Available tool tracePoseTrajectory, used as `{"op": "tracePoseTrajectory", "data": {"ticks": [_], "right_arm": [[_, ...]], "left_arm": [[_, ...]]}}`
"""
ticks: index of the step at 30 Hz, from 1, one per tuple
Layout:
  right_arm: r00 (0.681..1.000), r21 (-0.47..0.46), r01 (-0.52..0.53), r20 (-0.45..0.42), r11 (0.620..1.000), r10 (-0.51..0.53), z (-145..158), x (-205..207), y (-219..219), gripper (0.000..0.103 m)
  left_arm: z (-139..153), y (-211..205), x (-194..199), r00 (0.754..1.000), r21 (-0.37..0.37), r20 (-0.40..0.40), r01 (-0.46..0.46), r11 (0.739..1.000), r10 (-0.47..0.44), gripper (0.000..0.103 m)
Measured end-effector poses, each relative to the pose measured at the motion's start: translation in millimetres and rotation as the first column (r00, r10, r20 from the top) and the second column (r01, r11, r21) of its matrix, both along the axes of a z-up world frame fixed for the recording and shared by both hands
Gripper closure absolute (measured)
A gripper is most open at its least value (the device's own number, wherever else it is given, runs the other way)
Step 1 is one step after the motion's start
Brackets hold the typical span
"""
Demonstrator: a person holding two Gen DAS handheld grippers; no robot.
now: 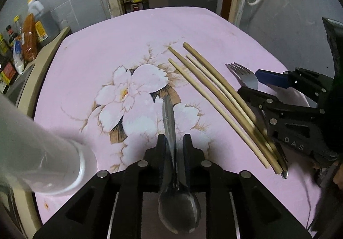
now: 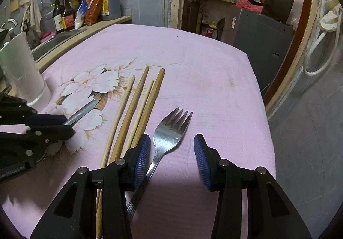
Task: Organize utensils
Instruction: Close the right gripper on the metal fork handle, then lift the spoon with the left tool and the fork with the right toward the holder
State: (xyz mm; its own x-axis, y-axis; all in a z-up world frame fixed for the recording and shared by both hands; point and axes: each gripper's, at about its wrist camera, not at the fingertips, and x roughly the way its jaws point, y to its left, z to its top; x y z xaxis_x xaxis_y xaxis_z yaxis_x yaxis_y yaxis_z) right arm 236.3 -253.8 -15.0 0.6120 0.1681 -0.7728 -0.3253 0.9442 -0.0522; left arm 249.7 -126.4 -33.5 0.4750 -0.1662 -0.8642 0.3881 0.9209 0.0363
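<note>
My left gripper (image 1: pixel 174 141) is shut on a metal spoon (image 1: pixel 171 131); its handle points forward over the table and its bowl sits back by the camera. The spoon's handle tip shows in the right wrist view (image 2: pixel 82 111) beside the left gripper (image 2: pixel 64 123). Several wooden chopsticks (image 1: pixel 216 97) lie side by side on the pink cloth, also in the right wrist view (image 2: pixel 137 110). A metal fork (image 2: pixel 169 134) lies to their right. My right gripper (image 2: pixel 171 155) is open, its jaws standing either side of the fork's neck, low over the cloth. It shows in the left wrist view (image 1: pixel 255 82).
A white cup (image 1: pixel 42 157) stands at the left, also in the right wrist view (image 2: pixel 23 71). The table (image 2: pixel 214 78) wears a pink flowered cloth. Sauce bottles (image 2: pixel 85 7) and a sink line the counter at left. The table's right edge drops to a grey floor.
</note>
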Motion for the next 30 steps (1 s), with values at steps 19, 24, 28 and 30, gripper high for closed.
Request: {"op": "tracePoseTrajectory", "data": {"ticks": [19, 24, 28, 30], "right_arm": [[1.000, 0.108, 0.023, -0.016, 0.994, -0.021, 5.9, -12.1, -8.1, 0.081], [0.999, 0.140, 0.026, 0.029, 0.990, -0.030, 14.1, -29.6, -12.7, 0.081], [0.996, 0.149, -0.017, 0.093, 0.989, 0.003, 22.7, -49.3, -8.8, 0.082], [0.994, 0.130, -0.027, 0.111, 0.991, 0.012, 24.2, -56.5, -5.6, 0.082]], "left_arm": [[10.9, 44.2, -9.0, 0.997, -0.235, -0.055, -0.064, 0.970, 0.053, 0.097], [20.7, 50.9, -32.6, 0.998, -0.263, -0.007, -0.058, 0.963, 0.058, 0.097], [19.2, 55.9, -53.8, 0.996, -0.244, 0.037, -0.070, 0.967, 0.082, 0.097], [17.8, 60.5, -57.5, 0.996, -0.261, 0.025, -0.075, 0.962, 0.085, 0.097]]}}
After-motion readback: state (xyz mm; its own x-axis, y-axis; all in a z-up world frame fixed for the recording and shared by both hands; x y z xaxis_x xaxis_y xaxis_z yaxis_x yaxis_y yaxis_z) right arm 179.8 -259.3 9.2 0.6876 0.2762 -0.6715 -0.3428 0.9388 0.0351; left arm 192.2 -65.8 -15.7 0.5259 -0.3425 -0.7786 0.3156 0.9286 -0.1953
